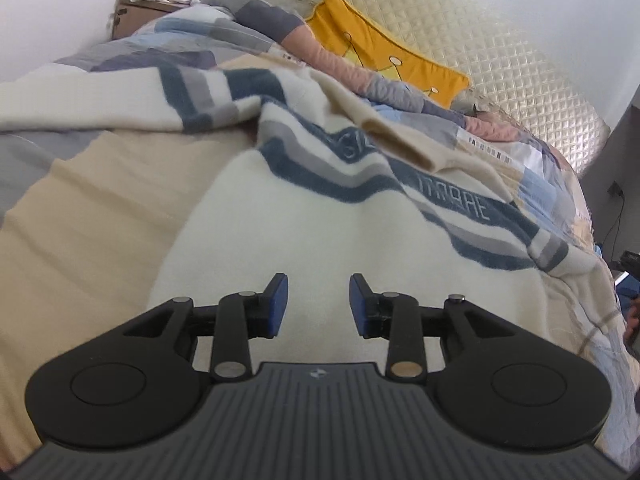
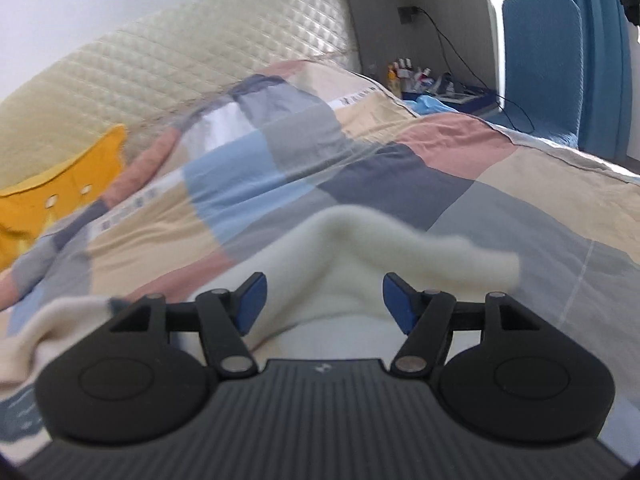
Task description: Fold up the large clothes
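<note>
Patchwork bedspread [image 2: 400, 184] under cream sweater [image 1: 320, 232], quilted headboard [image 1: 500, 80] behind.

Black hand-held gripper [image 1: 319, 305], blue pads [image 1: 280, 304], silver pivots

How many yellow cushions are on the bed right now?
1. A yellow cushion leans against the quilted headboard, behind the patchwork duvet; the right wrist view shows it at its left edge. Bedding may hide others.

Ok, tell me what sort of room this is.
Most likely a bedroom. A bed with a patchwork duvet runs up to a quilted cream headboard, a yellow cushion leans against it, and a cream striped sweater lies spread on top.
</note>
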### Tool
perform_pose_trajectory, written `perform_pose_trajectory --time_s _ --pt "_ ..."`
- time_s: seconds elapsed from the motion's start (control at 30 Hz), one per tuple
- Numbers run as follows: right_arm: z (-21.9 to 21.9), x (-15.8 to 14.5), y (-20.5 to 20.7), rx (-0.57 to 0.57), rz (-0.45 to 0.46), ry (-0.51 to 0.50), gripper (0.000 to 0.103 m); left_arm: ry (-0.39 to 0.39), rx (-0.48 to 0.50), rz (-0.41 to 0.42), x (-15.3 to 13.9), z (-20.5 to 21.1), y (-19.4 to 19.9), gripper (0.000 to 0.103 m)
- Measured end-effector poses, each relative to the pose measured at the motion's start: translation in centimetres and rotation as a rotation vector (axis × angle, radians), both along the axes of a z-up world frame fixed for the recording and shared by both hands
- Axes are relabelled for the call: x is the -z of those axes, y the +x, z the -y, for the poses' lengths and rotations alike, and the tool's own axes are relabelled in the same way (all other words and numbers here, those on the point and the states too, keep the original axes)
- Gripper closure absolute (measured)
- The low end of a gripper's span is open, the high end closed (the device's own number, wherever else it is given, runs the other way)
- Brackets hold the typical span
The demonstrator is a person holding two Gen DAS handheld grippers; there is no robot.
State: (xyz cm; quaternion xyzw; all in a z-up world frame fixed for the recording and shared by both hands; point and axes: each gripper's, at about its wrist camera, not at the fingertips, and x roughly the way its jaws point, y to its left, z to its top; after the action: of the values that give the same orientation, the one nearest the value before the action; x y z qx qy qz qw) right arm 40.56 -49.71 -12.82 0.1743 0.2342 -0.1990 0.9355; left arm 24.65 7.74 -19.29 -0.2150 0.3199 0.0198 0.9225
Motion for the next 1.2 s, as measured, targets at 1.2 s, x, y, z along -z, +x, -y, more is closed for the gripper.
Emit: perform_pose_trajectory --time_s 1.2 --pt "-18.1 7.2 -17.5 -0.406 -0.287 0.557 0.023 -0.012 -0.193 -0.155 2.5 -3.6 -3.6 0.048"
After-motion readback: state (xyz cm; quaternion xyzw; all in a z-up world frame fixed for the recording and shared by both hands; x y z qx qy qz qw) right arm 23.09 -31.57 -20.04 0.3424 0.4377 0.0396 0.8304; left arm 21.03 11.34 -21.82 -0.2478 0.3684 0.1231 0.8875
